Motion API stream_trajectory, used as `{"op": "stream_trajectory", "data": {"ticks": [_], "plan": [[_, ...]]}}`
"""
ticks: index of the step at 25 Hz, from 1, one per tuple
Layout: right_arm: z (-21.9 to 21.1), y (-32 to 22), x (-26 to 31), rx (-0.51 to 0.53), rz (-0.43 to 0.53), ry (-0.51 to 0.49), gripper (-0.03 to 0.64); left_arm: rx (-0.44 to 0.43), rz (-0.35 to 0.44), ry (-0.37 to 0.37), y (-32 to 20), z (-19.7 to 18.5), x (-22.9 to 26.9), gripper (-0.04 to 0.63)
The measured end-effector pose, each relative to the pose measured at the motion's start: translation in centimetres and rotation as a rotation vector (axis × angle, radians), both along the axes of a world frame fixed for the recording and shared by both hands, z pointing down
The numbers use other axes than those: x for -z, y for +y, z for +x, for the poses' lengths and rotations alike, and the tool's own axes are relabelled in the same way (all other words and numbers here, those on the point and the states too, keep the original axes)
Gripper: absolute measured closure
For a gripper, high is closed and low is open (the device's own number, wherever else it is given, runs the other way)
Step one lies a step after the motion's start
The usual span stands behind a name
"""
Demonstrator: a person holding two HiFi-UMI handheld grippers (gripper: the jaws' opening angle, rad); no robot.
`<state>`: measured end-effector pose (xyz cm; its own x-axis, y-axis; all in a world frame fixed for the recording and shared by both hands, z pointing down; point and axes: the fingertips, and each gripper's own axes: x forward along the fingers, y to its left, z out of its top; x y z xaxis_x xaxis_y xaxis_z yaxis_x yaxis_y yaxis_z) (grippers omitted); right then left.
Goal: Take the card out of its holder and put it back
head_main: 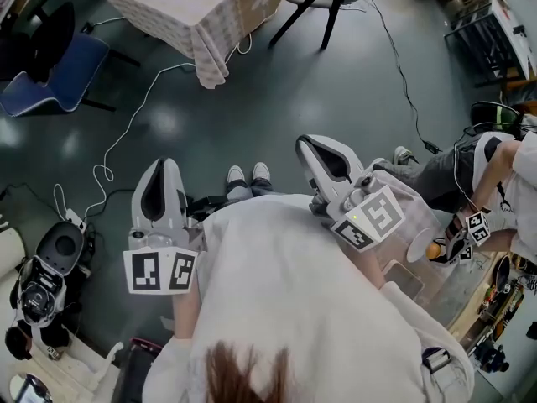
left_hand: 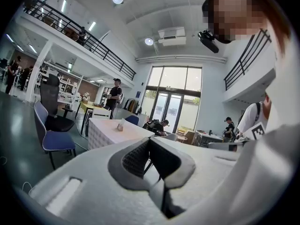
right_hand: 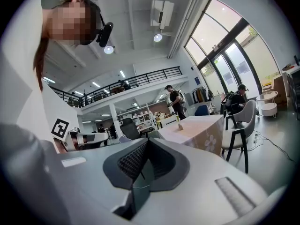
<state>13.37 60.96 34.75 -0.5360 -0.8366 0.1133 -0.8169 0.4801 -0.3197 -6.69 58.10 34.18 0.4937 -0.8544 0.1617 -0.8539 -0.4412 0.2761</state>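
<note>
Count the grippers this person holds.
2: the left gripper at lower left, the right gripper right of centre, both shut and empty. Marker cubes at far right may belong to more, mostly hidden.

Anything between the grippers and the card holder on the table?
Nothing visible stands in the way. The left gripper and right gripper face the card holder on the table across floor; only a cable lies on it.

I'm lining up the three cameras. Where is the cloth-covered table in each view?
Head view: the table is at the top edge, left of centre.
Left gripper view: the table is left of centre, in the mid-distance.
Right gripper view: the table is right of centre, beside a grey chair.
Shared landmark: a small stand on its top shows in both gripper views, not in the head view.
</note>
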Motion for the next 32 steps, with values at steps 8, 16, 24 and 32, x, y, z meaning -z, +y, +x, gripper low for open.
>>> {"op": "stream_trajectory", "data": {"ticks": [8, 16, 24, 32], "plan": [[2.1, 0.0, 0.1, 0.008, 0.011, -0.054, 0.618, -0.004, -0.008, 0.009, -0.5, 2.1, -0.5, 0.595], [2.4, -2.9, -0.6, -0.018, 0.006, -0.036, 0.618, -0.002, -0.008, 0.013, -3.9, 1.9, -1.0, 0.595], [-0.1, -10.8, 0.5, -0.026, 0.022, 0.043, 0.618, -0.005, -0.007, 0.034, -11.7, -0.2, 0.1, 0.595], [-2.5, -16.3, 0.8, -0.073, 0.012, 0.021, 0.618, -0.071, 0.008, 0.052, -18.3, -1.4, 0.8, 0.595]]}}
